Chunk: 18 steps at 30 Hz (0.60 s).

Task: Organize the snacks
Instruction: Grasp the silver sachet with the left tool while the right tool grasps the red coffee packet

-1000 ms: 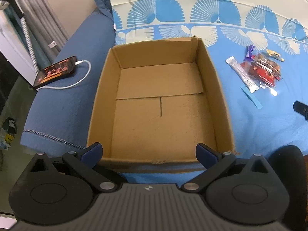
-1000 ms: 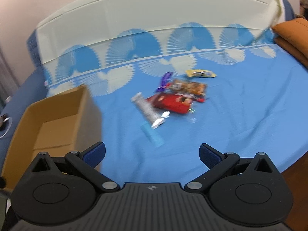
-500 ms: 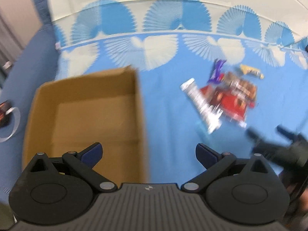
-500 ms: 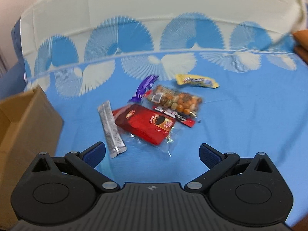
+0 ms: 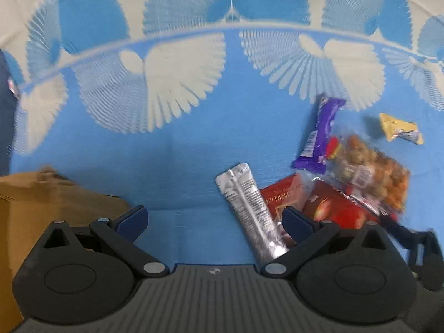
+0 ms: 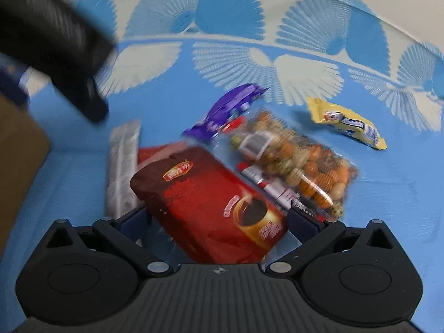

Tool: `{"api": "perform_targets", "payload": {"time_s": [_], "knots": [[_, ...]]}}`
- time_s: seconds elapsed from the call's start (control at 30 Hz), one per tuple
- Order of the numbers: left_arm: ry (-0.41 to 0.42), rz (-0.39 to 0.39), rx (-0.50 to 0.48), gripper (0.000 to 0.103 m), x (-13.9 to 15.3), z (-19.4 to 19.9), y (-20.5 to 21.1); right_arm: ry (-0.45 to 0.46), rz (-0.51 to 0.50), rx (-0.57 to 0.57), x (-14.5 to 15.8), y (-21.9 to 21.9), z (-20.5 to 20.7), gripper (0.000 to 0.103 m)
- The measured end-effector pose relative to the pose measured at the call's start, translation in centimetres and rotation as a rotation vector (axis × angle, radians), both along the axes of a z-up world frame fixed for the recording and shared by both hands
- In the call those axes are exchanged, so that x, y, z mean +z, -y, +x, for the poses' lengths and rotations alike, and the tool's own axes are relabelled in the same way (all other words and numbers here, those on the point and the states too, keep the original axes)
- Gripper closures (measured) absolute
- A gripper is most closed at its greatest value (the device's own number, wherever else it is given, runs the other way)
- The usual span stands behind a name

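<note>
Two open grippers — right gripper [image 6: 217,223] astride red coffee packet [image 6: 211,202], left gripper [image 5: 213,220] beside

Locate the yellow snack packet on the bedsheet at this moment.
In the right wrist view the yellow snack packet lies alone at the right of the pile on the blue bedsheet, just beyond the clear bag of mixed crackers and apart from it.

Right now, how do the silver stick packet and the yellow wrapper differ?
The silver stick packet is long, narrow and flat; the yellow wrapper is shorter and crumpled. The silver stick packet lies against the red coffee pouch in the pile; the yellow wrapper lies apart from the pile, farther back. Both rest on the blue bedsheet, outside the cardboard box.
</note>
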<state>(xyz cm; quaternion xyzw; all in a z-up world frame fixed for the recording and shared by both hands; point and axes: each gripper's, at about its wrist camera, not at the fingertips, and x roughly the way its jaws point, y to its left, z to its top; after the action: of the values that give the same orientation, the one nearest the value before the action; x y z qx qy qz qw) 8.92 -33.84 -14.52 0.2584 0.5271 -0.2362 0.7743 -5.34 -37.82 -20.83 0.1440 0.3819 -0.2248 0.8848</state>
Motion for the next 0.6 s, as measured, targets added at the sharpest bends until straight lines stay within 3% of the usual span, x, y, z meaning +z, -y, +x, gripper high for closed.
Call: {"api": "perform_targets", "payload": {"time_s": [0.17,0.27,0.43,0.6], "knots": [[-0.077,0.059,0.064,0.000,-4.6,2.3,0.9,0.073,0.086,-0.192,-1.0,3.5,-2.2,0.000],[-0.121,0.062,0.102,0.000,-6.3,2.8,-0.1,0.060,0.062,-0.169,-1.6,3.9,-2.5,0.000],[-0.229,-0.024,0.233,0.000,-7.0,4.5,-2.5,0.067,0.035,-0.142,-1.5,3.6,-1.7,0.000],[-0.235,0.010,0.208,0.000,-6.9,4.1,-2.6,0.051,-0.062,-0.094,-1.1,2.4,-0.6,0.004]]}}
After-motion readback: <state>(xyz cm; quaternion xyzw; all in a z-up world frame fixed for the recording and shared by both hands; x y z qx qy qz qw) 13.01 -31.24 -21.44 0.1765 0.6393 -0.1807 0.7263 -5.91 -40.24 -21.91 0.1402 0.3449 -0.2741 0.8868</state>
